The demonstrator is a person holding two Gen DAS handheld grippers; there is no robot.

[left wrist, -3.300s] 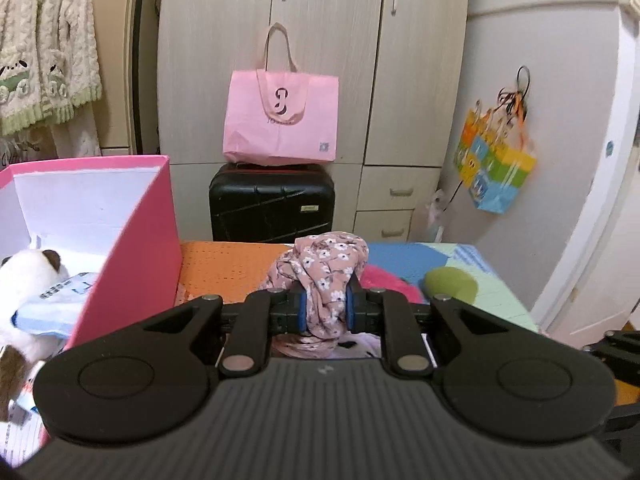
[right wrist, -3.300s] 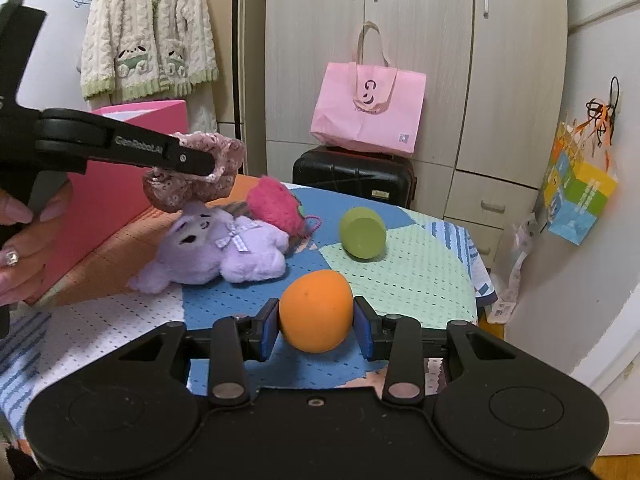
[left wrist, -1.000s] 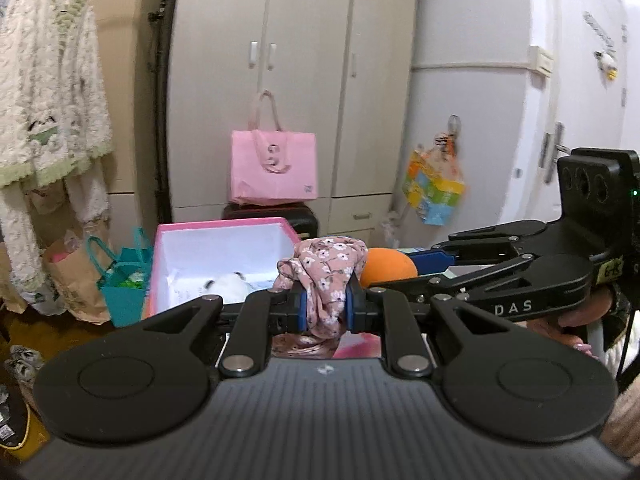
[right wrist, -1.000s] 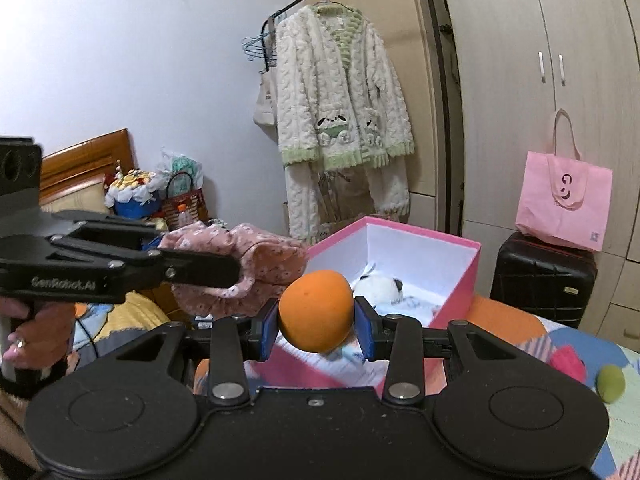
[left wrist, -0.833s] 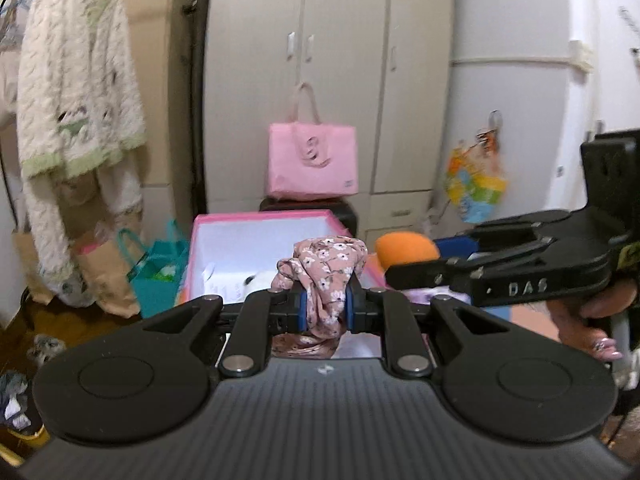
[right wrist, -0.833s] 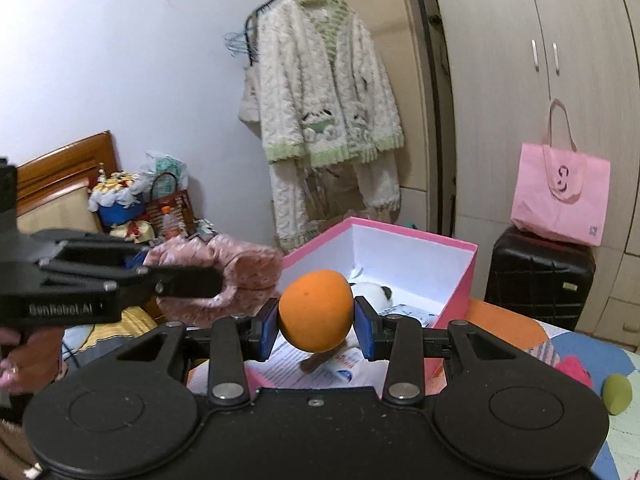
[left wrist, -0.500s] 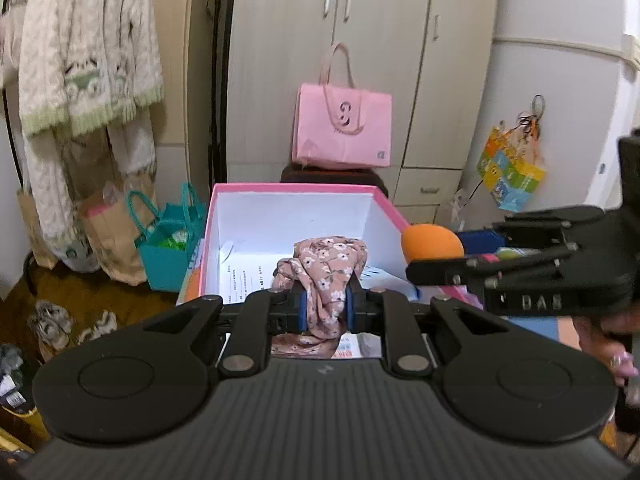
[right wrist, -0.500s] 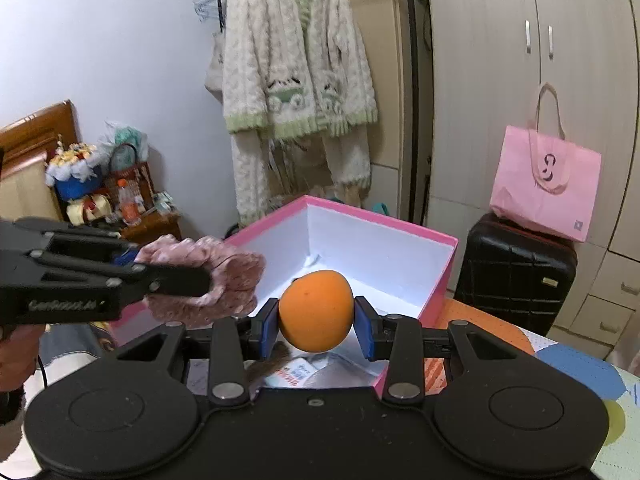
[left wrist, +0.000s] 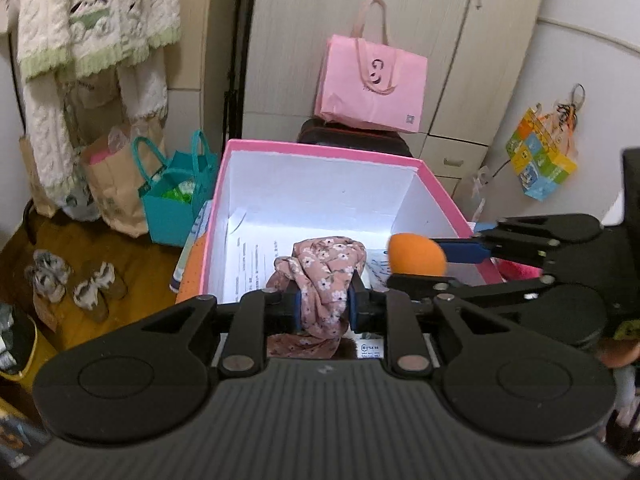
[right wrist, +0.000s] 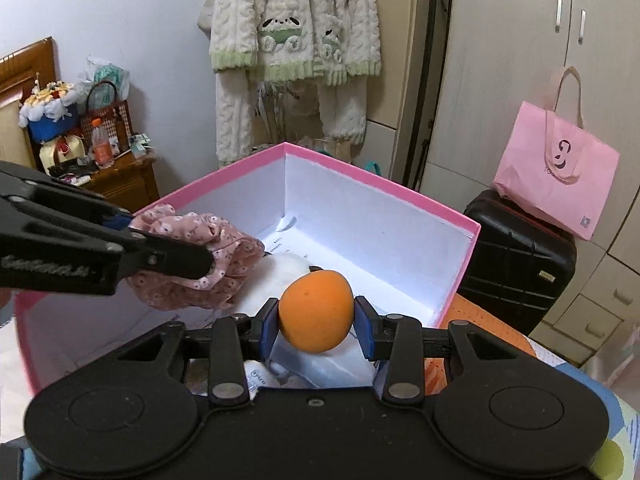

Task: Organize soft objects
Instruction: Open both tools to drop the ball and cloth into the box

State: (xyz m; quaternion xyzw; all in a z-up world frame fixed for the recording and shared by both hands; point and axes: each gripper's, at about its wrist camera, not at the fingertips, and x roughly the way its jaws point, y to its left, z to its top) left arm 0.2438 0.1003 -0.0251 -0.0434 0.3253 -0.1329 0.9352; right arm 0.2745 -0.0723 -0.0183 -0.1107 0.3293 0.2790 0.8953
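My left gripper point(left wrist: 323, 304) is shut on a pink floral cloth point(left wrist: 325, 276) and holds it over the open pink box point(left wrist: 320, 150). My right gripper point(right wrist: 316, 320) is shut on an orange soft ball point(right wrist: 316, 310), also over the box point(right wrist: 384, 196). In the left wrist view the ball point(left wrist: 416, 254) and right gripper sit just right of the cloth. In the right wrist view the cloth point(right wrist: 196, 256) and left gripper come in from the left. A white plush toy point(right wrist: 280, 276) and papers lie inside the box.
A pink tote bag point(left wrist: 370, 84) sits on a black suitcase point(right wrist: 516, 256) behind the box. A teal bag point(left wrist: 176, 196) and a brown paper bag stand on the floor at the left. A knitted cardigan point(right wrist: 296, 20) hangs by the wardrobe. A wooden nightstand point(right wrist: 120, 176) stands far left.
Both grippers have moved in over the pink box and tilted downward, still holding the cloth and the ball. The box now fills more of both views.
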